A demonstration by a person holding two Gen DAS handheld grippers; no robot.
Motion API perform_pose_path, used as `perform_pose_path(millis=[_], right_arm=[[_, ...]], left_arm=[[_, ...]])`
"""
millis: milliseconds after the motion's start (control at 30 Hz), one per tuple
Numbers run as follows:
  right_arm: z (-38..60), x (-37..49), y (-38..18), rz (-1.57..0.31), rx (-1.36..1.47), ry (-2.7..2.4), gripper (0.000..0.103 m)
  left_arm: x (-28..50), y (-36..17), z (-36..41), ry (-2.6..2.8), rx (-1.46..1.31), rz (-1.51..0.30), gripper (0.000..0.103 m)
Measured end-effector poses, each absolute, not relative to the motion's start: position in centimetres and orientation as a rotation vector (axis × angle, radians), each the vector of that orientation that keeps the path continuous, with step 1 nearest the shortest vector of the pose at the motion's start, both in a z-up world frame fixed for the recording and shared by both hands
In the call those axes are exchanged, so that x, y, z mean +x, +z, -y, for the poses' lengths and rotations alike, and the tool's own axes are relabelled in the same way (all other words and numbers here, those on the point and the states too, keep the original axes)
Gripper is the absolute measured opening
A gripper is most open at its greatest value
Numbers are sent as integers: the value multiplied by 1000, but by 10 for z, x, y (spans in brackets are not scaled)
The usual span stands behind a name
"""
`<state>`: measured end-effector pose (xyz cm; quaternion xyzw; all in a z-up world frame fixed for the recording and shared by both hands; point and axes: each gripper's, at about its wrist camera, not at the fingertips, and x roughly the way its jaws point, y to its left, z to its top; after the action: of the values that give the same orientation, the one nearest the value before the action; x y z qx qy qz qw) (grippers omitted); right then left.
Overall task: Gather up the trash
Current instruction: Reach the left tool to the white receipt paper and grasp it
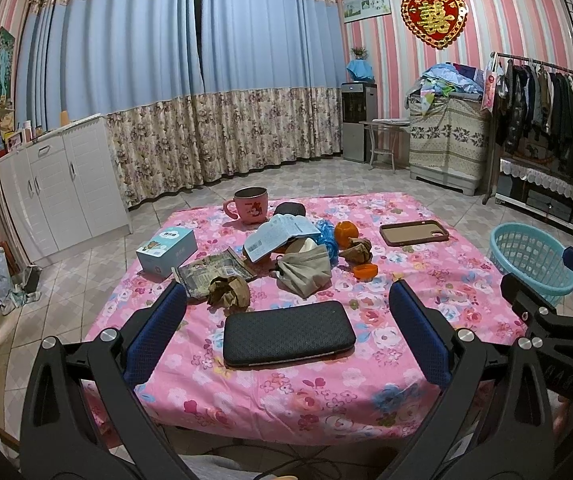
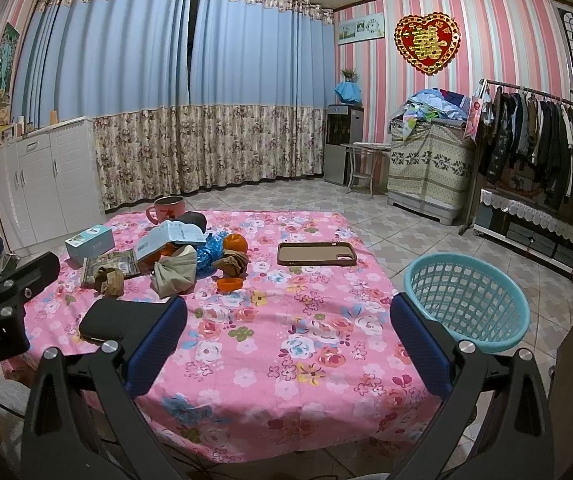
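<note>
Trash first: a crumpled brown paper wad [image 1: 228,291] sits nearest me on the pink floral tablecloth [image 1: 286,392], touching a flattened printed foil wrapper [image 1: 214,271]; beyond them there's a second brown paper wad [image 1: 356,250], an orange peel cup [image 1: 365,271], a scrunched blue plastic bag [image 1: 326,236] and a pale paper carton [image 1: 282,236] lying on its side over the heap. A whole orange fruit [image 1: 345,232] and a folded beige cloth pouch [image 1: 306,270] are mixed right in, and that's my worry: a hasty pinch could take a keeper along with the rubbish. The round turquoise plastic basket [image 2: 466,300] stands on the floor tiles just off the table's right edge, and I judge that's where everything goes. My left gripper [image 1: 286,328] hangs over the near table edge, jaws spread wide and holding nothing, with a black textured phone case [image 1: 288,334] lying flat between the fingers in view, so dropping straight down would hit that, not trash. My right gripper [image 2: 286,344] is likewise wide apart and empty, over bare cloth, the basket just beside its right finger. A brown phone case [image 2: 316,254], a pink mug [image 1: 251,205] and a small light-blue box [image 1: 166,252] should stay put. Paper wads crush and slip; a loose grip could drop one short of the basket.
</note>
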<state>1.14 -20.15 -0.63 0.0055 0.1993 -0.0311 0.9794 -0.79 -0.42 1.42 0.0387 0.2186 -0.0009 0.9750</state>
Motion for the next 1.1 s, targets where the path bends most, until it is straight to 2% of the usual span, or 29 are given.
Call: perform_pose_path(millis=[200, 400, 733, 900, 1100], right_arm=[[206, 31, -12, -415, -1, -80, 99], [202, 82, -1, -394, -44, -72, 99], [199, 202, -4, -479, -12, -60, 99], [198, 255, -21, -532, -3, -33, 99], [200, 280, -62, -622, -4, -35, 99]], left_arm=[[11, 21, -6, 23, 78, -474, 98], [70, 23, -24, 47, 49, -513, 98], [221, 20, -38, 97, 56, -617, 98], [280, -7, -48, 115, 13, -702, 98], [298, -66, -40, 88, 91, -838, 97]])
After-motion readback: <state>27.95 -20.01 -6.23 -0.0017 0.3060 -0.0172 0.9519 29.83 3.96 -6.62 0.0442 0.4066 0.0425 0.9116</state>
